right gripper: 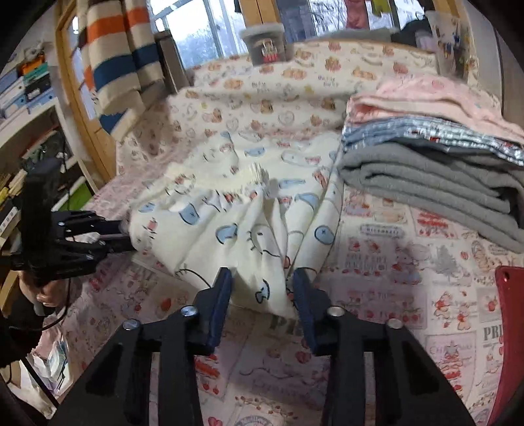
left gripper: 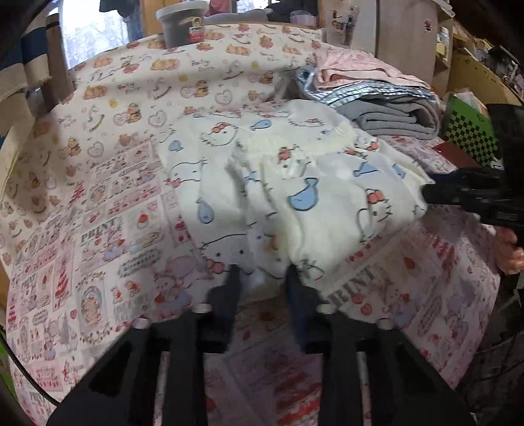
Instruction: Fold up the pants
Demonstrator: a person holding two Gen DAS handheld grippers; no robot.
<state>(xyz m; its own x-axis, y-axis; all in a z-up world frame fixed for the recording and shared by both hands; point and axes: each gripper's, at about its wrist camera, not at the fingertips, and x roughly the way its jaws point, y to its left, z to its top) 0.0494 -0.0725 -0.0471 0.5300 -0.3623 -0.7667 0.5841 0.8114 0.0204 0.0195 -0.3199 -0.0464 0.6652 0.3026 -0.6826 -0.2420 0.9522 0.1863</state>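
While both views show pants (left gripper: 294, 183) — striped curtain (right gripper: 121, 55) right-only.

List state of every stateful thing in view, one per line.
pants: partly folded, bunched, lying on the printed cloth
left gripper: open, fingers astride a pants edge
right gripper: open, pants fabric between fingers
folded stack: gray, blue, pink items folded, piled beside the pants
lidded tub: closed, upright at the far edge
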